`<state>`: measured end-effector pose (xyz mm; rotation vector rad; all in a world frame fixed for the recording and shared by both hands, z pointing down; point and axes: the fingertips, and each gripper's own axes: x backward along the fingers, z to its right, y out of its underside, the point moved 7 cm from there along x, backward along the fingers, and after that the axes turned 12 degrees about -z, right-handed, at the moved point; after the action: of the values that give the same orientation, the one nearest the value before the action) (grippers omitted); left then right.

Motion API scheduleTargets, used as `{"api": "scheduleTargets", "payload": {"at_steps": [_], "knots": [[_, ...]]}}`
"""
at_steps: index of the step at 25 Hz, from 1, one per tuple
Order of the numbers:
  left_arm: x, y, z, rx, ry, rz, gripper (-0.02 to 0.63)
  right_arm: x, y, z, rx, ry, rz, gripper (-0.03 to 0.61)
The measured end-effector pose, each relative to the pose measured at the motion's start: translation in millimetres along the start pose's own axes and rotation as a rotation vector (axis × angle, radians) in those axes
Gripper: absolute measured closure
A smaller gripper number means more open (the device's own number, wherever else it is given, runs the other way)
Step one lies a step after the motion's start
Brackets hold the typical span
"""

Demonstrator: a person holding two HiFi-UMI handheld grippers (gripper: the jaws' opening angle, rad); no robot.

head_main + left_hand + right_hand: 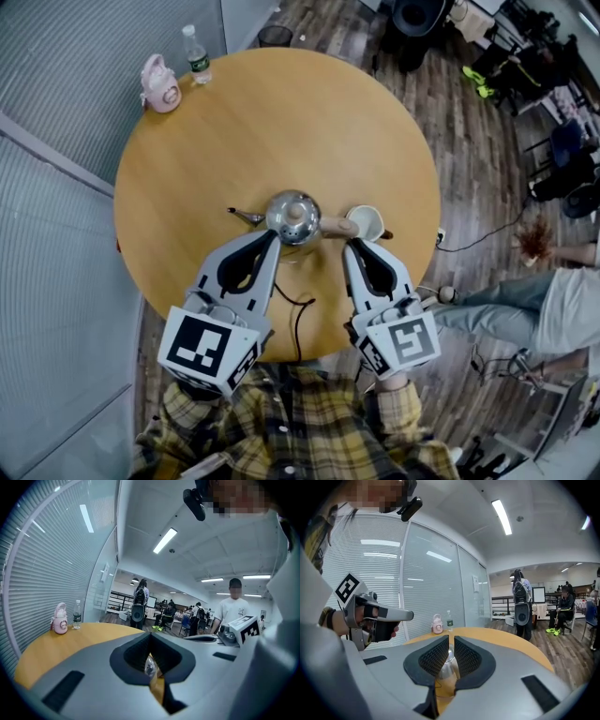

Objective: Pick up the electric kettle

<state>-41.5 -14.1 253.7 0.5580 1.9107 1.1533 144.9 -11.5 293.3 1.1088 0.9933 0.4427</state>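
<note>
The steel electric kettle (292,217) with a wooden handle (336,226) stands near the middle of the round wooden table (234,131). My left gripper (274,236) is shut and empty, its tips just short of the kettle's near left side. Shut and empty as well, my right gripper (349,246) has its tips near the handle. In the left gripper view the left gripper (150,637) has its pads together, and a sliver of kettle (150,666) shows below them. In the right gripper view the kettle (448,665) shows through the slit of the right gripper (451,639).
A white cup (366,223) stands right beside the kettle's handle. A pink bottle (160,84) and a water bottle (196,54) stand at the table's far left edge. A black cord (298,319) runs off the near edge. A seated person's legs (497,314) are at the right.
</note>
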Motion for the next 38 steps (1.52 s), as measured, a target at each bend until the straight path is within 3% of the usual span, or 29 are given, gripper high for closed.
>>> {"api": "scheduleTargets", "payload": {"at_steps": [11, 14, 24, 32, 38], "knots": [[-21, 29, -17, 0.04, 0.005, -0.053, 0.611, -26, 41, 20, -0.055, 0.023, -0.041, 0.536], [-29, 35, -22, 0.05, 0.01, -0.059, 0.611, -37, 49, 23, -0.047, 0.029, -0.056, 0.465], [-31, 53, -37, 0.058, -0.012, -0.09, 0.611, -51, 75, 41, -0.024, 0.131, -0.069, 0.344], [-35, 72, -43, 0.073, -0.013, -0.117, 0.611, -59, 87, 50, 0.02, 0.147, -0.053, 0.316], [-40, 80, -44, 0.084, -0.013, -0.116, 0.611, -74, 100, 57, -0.003, 0.149, -0.057, 0.316]]}}
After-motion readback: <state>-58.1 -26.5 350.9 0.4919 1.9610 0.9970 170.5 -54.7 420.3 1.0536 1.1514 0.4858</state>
